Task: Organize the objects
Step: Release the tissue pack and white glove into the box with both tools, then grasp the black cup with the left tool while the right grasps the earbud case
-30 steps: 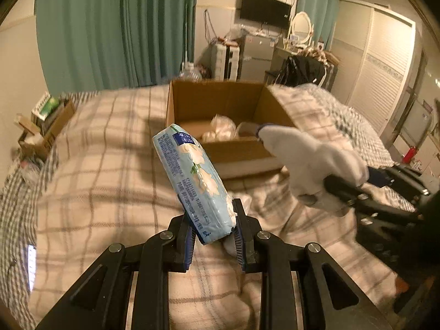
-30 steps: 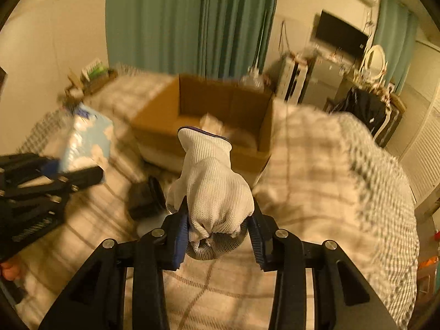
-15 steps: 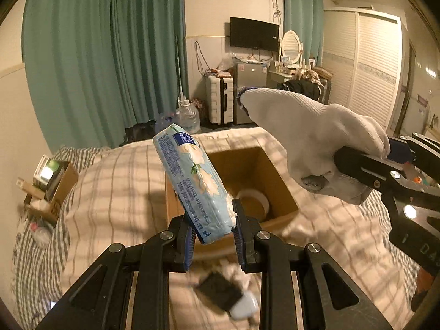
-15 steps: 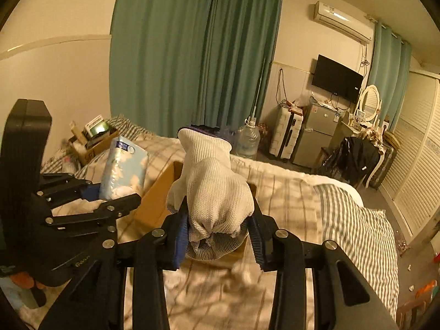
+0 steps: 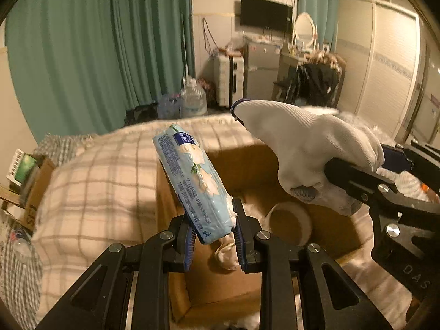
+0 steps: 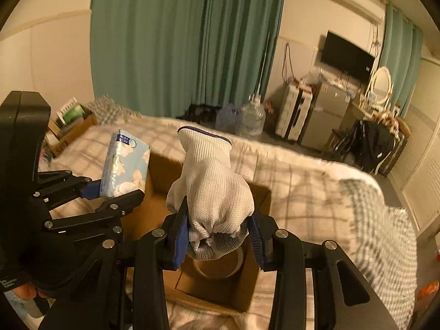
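The cardboard box (image 5: 275, 165) sits open on the plaid-covered bed (image 5: 96, 181), directly below both tools, and it is where the two carried items look bound. Inside it lie a roll of tape (image 5: 290, 224) and some pale crumpled material that is hard to identify.

The left gripper (image 5: 213, 238) has its jaws clenched on the lower end of a light blue tissue pack (image 5: 192, 178), which stands up tilted, its top leaning away to the left. The right gripper (image 6: 218, 240) has its jaws clamped on the bunched fingers of a white knit glove (image 6: 213, 189), cuff pointing up. Both items hang above the box opening, the pack over its left part and the glove over the tape roll.

To do the drop well, I judge each tool should come down until its item is below the rim before the jaws let go; released from this height, the stiff pack could strike the box wall and tip out onto the bed. The pack is held only by its bottom edge, so any quick swing may lever it loose early. The glove is soft and will simply slump, so it needs less care, but it may cling to the pads, and a slight shake may be needed. The two tools are close together in the right wrist view; lowering one at a time would avoid a knock between them.
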A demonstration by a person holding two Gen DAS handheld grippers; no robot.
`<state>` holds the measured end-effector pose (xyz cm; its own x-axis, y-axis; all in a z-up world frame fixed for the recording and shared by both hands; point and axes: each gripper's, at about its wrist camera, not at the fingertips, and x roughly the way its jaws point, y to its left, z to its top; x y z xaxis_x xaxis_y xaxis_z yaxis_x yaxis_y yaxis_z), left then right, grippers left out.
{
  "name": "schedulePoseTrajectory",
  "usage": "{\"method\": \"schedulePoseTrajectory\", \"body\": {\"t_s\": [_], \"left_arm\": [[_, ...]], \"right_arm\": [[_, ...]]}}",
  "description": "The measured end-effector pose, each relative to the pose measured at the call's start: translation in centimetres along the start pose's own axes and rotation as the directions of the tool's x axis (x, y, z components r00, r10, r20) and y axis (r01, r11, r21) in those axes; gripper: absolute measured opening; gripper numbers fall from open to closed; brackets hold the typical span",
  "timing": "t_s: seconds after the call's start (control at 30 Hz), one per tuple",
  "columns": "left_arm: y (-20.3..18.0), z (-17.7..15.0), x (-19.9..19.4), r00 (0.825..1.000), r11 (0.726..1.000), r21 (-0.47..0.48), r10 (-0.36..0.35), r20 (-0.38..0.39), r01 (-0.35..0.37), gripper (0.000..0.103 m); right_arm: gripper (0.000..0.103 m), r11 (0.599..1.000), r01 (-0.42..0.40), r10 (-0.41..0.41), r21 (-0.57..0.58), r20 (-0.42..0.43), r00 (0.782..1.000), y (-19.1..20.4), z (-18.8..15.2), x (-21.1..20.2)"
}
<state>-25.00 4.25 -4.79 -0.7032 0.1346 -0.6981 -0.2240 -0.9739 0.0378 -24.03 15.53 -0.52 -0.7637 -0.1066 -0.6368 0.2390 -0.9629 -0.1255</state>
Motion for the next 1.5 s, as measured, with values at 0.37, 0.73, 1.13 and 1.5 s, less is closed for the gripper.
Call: {"method": "schedulePoseTrajectory", "body": {"t_s": [0.37, 0.73, 1.13, 1.5], "left_arm": [[-0.1, -2.1, 3.0, 0.999, 0.998, 0.055, -0.040, -0.036, 0.042, 0.028], [-0.3, -1.6, -6.7, 0.997, 0.999, 0.045, -0.020, 0.071, 0.017, 0.093], [-0.4, -4.4, -17.7, 0.987, 1.000, -0.002, 0.026, 0.156, -0.026, 0.103], [0.1, -11.6, -14.3, 0.994, 0.992, -0.112, 0.070, 0.082, -0.060, 0.103]], "right_arm": [[0.057, 0.990, -0.075, 0.081, 0.116, -0.043, 0.996, -2.9, -2.5, 3.2], [0.078, 0.987, -0.009, -0.003, 0.161, 0.072, 0.997, -4.2, -1.5, -7.7], [0.085, 0.994, 0.057, -0.071, 0.096, 0.150, 0.986, -1.6, -3.3, -19.3], [0.085, 0.989, 0.072, -0.082, 0.128, 0.074, 0.994, 0.9, -10.3, -14.8]]}}
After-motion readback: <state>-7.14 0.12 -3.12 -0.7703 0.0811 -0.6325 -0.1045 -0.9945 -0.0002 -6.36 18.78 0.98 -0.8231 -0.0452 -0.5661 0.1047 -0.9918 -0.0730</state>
